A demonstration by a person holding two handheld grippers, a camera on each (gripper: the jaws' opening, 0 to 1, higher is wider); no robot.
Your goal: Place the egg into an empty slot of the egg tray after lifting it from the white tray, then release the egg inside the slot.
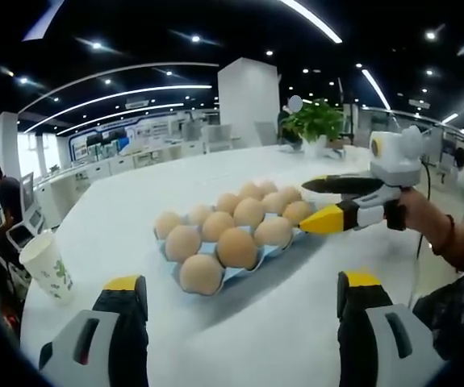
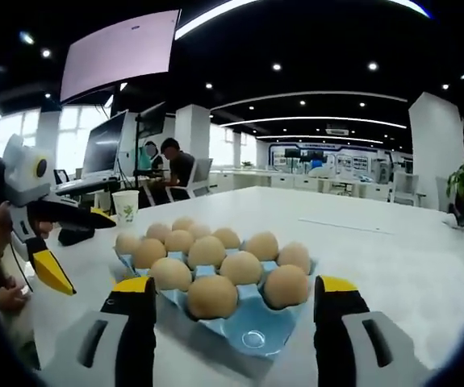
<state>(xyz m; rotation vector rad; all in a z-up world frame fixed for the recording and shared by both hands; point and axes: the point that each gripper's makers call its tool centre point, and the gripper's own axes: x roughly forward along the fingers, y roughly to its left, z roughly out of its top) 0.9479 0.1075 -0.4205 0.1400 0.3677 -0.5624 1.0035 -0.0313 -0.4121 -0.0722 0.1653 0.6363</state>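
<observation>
Above the nearly full egg tray [image 2: 252, 326], both the left gripper [image 1: 232, 302] and right gripper [image 2: 230, 310] were held wide open and empty, so the one empty slot [image 2: 253, 339] was judged the target.

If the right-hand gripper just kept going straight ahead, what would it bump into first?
Most likely the egg tray: its near edge, with an empty slot, lies between the open jaws of the right gripper. Just behind sit the front eggs. Depth is hard to judge, so it might pass just over them.
</observation>
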